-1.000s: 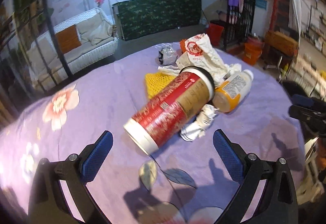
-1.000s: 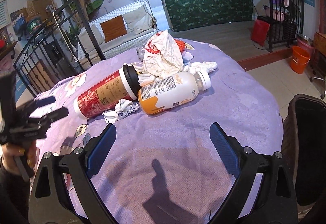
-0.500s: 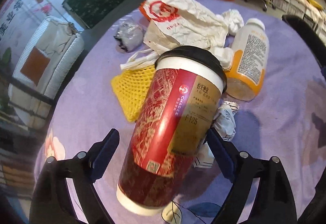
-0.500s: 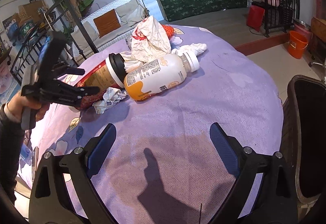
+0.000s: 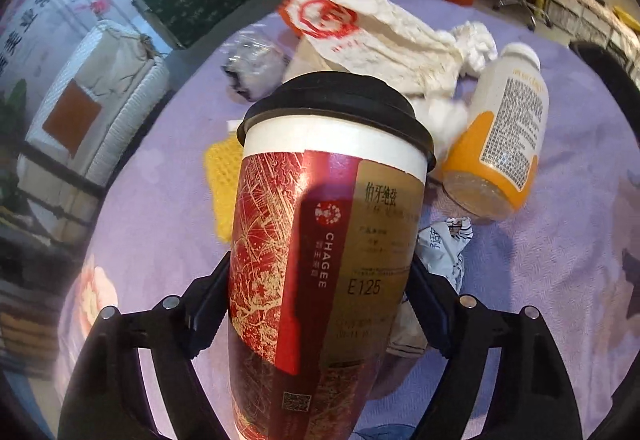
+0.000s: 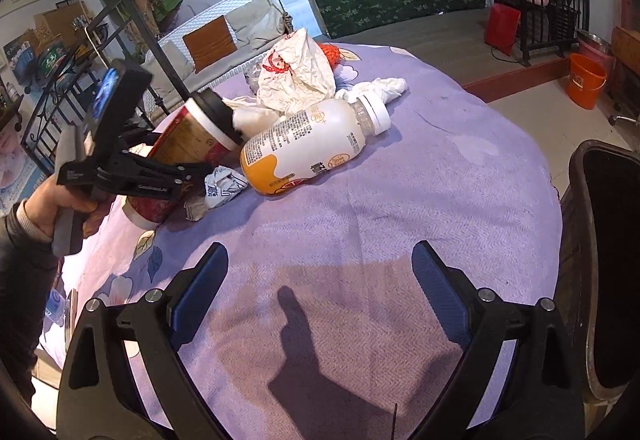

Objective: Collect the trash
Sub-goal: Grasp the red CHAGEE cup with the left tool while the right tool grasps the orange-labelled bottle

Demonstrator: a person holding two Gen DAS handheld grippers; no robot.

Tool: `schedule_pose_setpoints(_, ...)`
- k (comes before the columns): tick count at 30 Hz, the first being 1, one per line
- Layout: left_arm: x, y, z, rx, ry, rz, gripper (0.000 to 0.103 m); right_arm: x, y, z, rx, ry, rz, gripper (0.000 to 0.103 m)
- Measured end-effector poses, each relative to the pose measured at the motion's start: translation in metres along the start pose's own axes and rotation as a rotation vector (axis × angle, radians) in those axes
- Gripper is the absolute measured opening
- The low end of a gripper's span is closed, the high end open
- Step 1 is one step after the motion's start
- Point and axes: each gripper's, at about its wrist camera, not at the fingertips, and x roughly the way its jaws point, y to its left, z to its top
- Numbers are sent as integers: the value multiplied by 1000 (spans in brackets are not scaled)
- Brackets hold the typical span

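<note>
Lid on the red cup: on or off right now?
On. The black lid sits seated over the red cup's white rim, with the left gripper clamped on its body. Contents cannot be told.

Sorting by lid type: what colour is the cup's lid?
Black; the cup lid shows best in the left wrist view.

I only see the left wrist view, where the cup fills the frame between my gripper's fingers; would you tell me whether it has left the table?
Observer: The right wrist view shows the cup tilted, lid end raised, with its white base seemingly touching the tablecloth.
Operator: Thank you. Where is the bin?
Observer: A dark bin stands beside the table's right edge.
Operator: Is the other gripper free?
Observer: Yes, the right gripper is open and empty above the cloth.
</note>
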Motion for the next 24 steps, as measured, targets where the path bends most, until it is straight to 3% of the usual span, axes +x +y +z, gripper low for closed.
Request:
schedule_pose_setpoints(6, -48, 20, -33, -205, -150, -8, 78, 6, 10, 18, -49, -19, -3, 92)
schedule_pose_setpoints(9, -68, 31, -53, -307, -223, 29, 78, 13, 12, 29, -43, -5, 1, 92)
schedule_pose_setpoints(12, -87, 37, -76, -419, -293, 56, 78, 25, 6, 39, 46, 33, 27, 92)
schedule_pose_setpoints(16, -102, 39, -99, -552, -349, 35, 78, 48, -3, 54, 236, 103, 107, 88)
schedule_pose_setpoints(17, -105, 37, -103, -573, -358, 37, 78, 54, -4, 57, 271, 117, 119, 82)
schedule_pose_setpoints(24, -132, 17, -117, -635, -461, 96, 78, 96, -17, 67, 561, 182, 163, 81)
